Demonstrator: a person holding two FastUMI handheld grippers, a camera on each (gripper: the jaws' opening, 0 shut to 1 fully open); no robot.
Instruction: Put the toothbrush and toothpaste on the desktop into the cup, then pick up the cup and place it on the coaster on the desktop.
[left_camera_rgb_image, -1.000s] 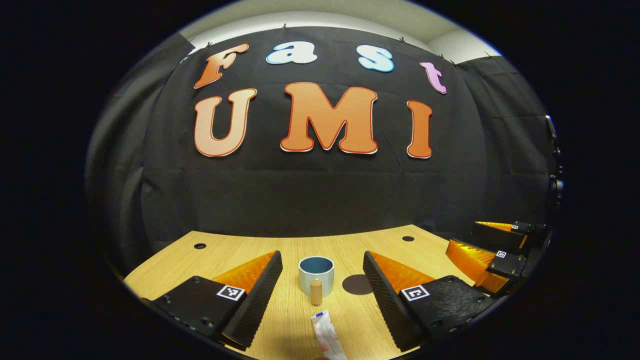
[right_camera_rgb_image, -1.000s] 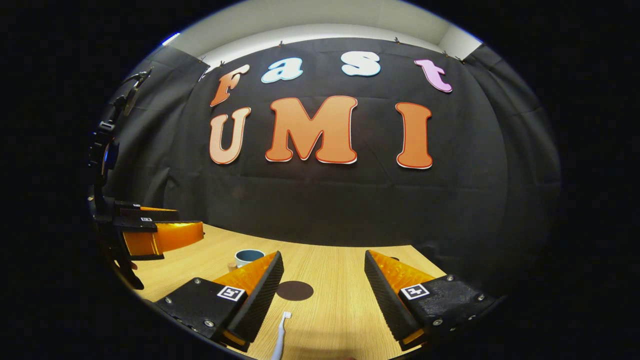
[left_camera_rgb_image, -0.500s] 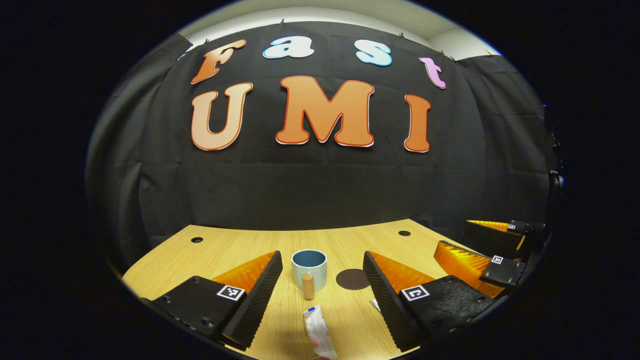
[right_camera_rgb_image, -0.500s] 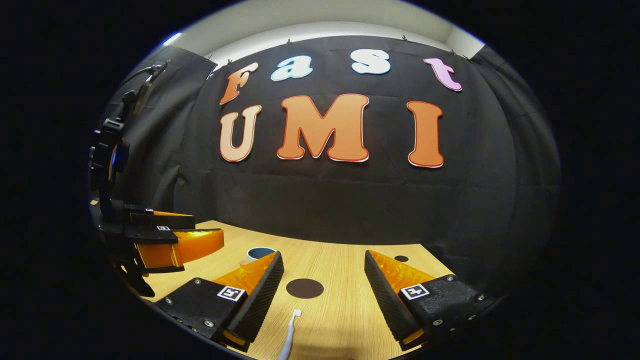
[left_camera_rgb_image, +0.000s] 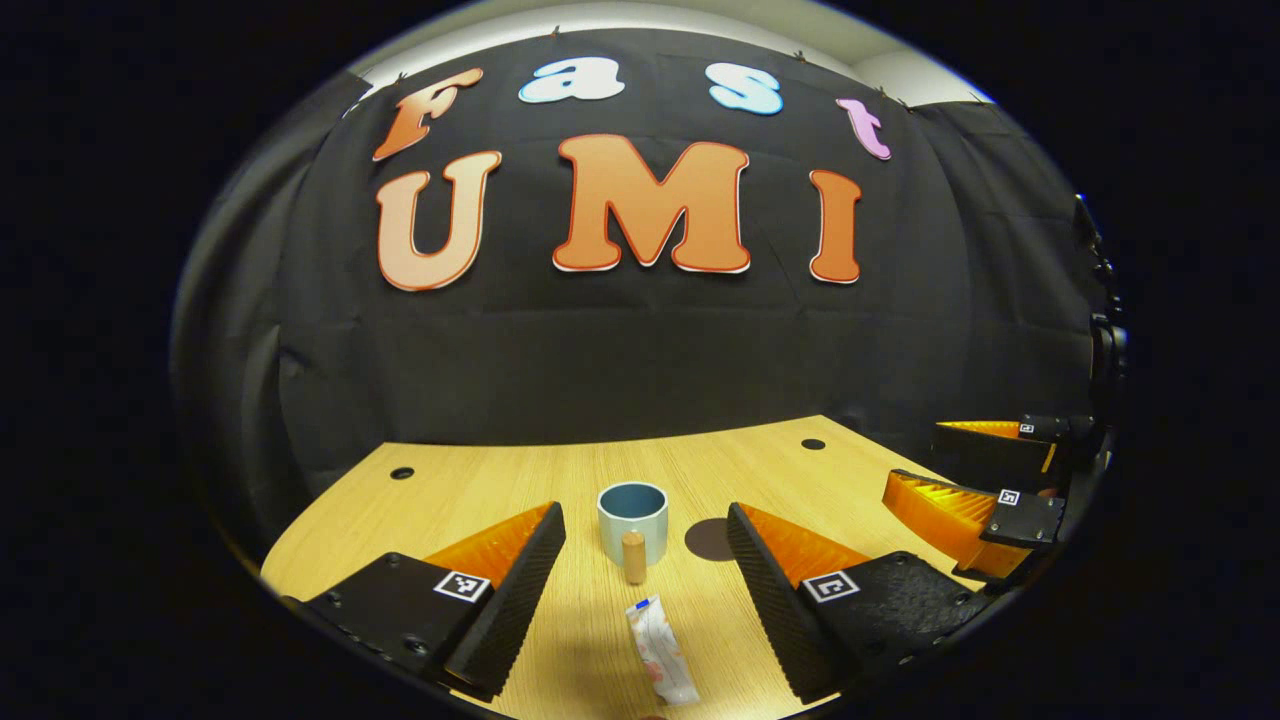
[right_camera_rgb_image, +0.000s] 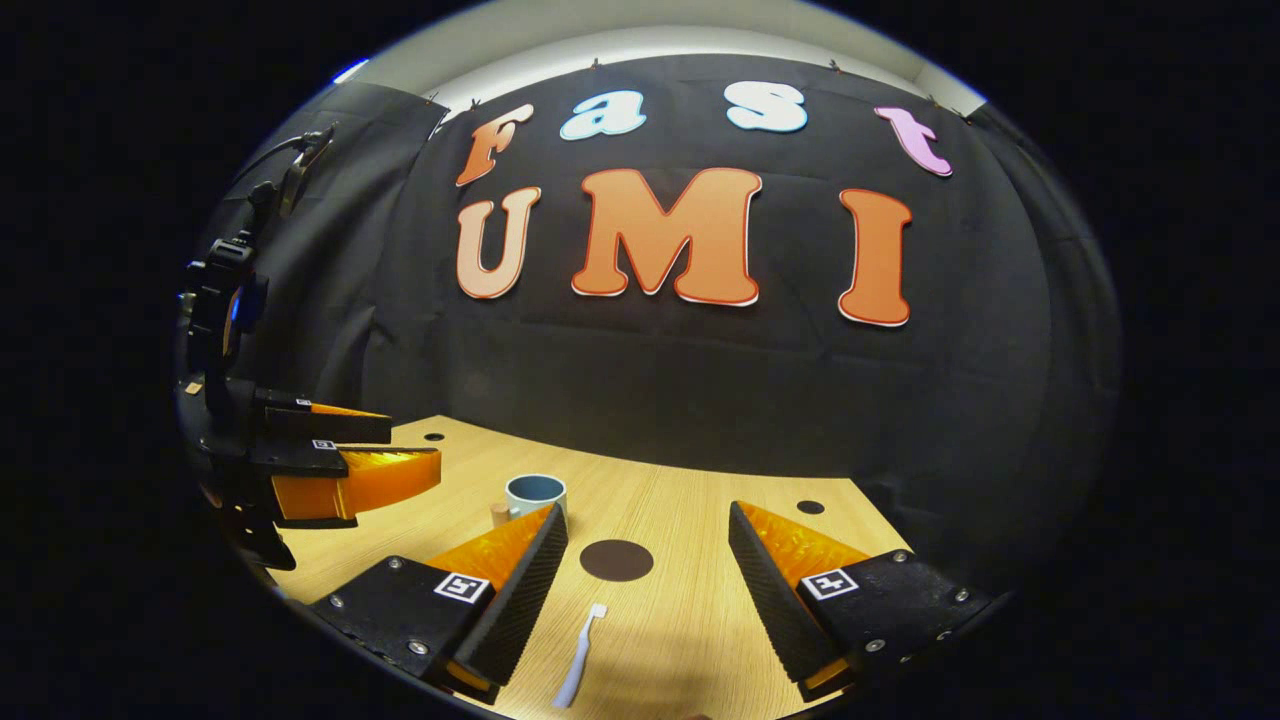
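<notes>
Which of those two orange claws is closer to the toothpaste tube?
Left. The toothpaste tube lies just ahead between the left gripper jaws; the right gripper hangs farther off to its side.

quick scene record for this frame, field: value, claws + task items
left claw: open, above the desk, toothpaste between its fingers' lines
right claw: open, toothbrush ahead of it
toothpaste: flat on desk, near side of cup
toothbrush: flat on desk, head toward coaster
cup: upright, nothing in it, wooden handle facing the left claw
coaster: dark round, bare, beside cup
desk: light wood
</notes>
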